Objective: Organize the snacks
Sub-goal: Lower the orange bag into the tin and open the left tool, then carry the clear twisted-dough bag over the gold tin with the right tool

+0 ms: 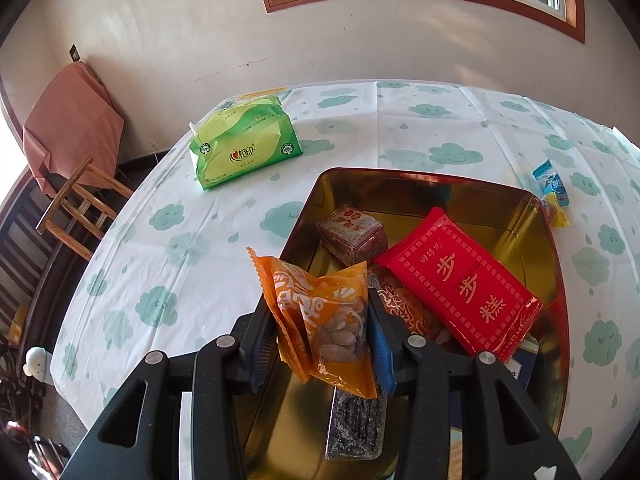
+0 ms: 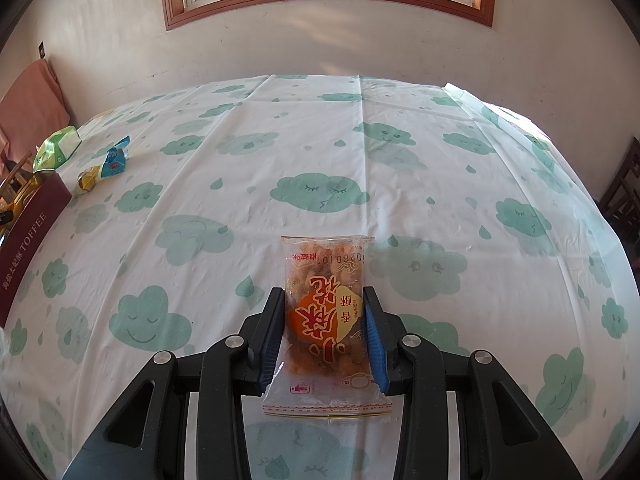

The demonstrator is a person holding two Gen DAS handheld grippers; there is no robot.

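Note:
My left gripper point(image 1: 320, 300) is shut on an orange snack bag point(image 1: 320, 312) with pale pieces showing through its window. It holds the bag tilted above the near left part of a gold tin point(image 1: 440, 182). Inside the tin lie a red pack point(image 1: 460, 280), a small patterned block point(image 1: 352, 234), a dark sesame bar point(image 1: 354, 424) and an orange-patterned pack under the red one. My right gripper point(image 2: 323, 292) is shut on a clear packet of fried snack point(image 2: 326, 312) low over the cloud-print tablecloth point(image 2: 320, 140). The tin's maroon wall point(image 2: 32, 240) shows at the far left of the right wrist view.
A green tissue pack point(image 1: 244, 144) lies behind the tin on the left. A blue candy point(image 1: 550, 182) and a yellow candy point(image 1: 556, 210) lie just right of the tin. A wooden chair point(image 1: 76, 208) and a pink-covered piece stand beyond the table's left edge.

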